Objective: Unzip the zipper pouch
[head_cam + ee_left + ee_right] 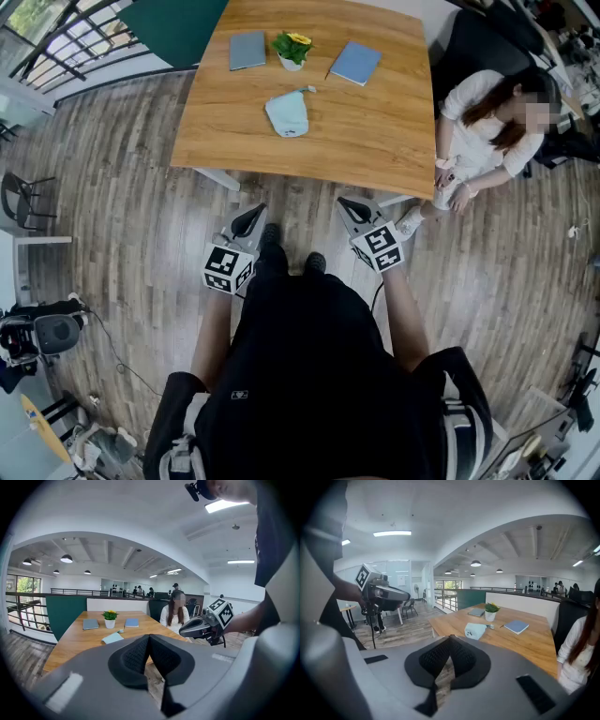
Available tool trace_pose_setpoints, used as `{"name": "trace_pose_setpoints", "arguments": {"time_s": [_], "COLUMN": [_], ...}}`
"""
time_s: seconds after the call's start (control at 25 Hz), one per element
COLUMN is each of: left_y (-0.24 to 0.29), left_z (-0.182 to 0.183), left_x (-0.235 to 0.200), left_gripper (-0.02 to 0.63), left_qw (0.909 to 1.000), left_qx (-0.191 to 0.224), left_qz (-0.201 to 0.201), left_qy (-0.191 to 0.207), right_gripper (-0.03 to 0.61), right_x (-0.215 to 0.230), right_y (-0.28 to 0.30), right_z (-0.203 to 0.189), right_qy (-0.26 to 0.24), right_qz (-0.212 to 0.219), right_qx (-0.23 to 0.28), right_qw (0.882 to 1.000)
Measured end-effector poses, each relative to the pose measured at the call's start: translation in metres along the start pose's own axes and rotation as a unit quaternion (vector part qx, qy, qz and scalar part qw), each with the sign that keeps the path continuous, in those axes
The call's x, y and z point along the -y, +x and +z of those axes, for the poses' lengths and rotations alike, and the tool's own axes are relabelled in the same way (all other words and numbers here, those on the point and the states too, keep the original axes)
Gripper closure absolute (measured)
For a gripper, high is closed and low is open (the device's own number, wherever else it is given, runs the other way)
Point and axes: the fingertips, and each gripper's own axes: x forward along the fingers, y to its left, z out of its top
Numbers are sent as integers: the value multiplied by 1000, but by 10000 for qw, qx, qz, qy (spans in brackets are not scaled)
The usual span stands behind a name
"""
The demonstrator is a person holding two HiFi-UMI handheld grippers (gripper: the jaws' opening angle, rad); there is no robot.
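Observation:
A pale blue zipper pouch lies flat near the middle of the wooden table, its zipper pull toward the far side. The same pouch shows small in the left gripper view and, as pouch, in the right gripper view. My left gripper hangs over the floor short of the table's near edge, shut and empty. My right gripper is level with it to the right, also shut with nothing between its jaws. Both are well short of the pouch.
On the table's far side stand a small potted plant, a grey notebook and a blue notebook. A person sits at the table's right end. A dark chair stands on the wood floor at left.

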Motion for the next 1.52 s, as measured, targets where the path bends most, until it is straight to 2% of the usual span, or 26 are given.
{"name": "trace_pose_setpoints", "arguments": {"time_s": [0.24, 0.48, 0.72, 1.52], "left_y": [5, 8, 9, 10], "left_z": [3, 8, 6, 6], "left_x": [3, 7, 10, 18], "left_gripper": [614, 614, 613, 614], "left_qw": [10000, 10000, 10000, 9999], "left_qx": [38, 65, 41, -4], "left_qz": [-31, -13, -27, 116], "left_qy": [48, 57, 82, 58], "right_gripper": [575, 575, 575, 575], "right_x": [3, 15, 11, 20], "right_y": [-4, -9, -12, -19], "right_z": [-1, 3, -3, -9], "right_qy": [-12, 94, -94, -139], "right_qz": [-42, -325, -293, -307], "right_qx": [33, 191, 219, 184], "right_qw": [10000, 9992, 9993, 9993]}}
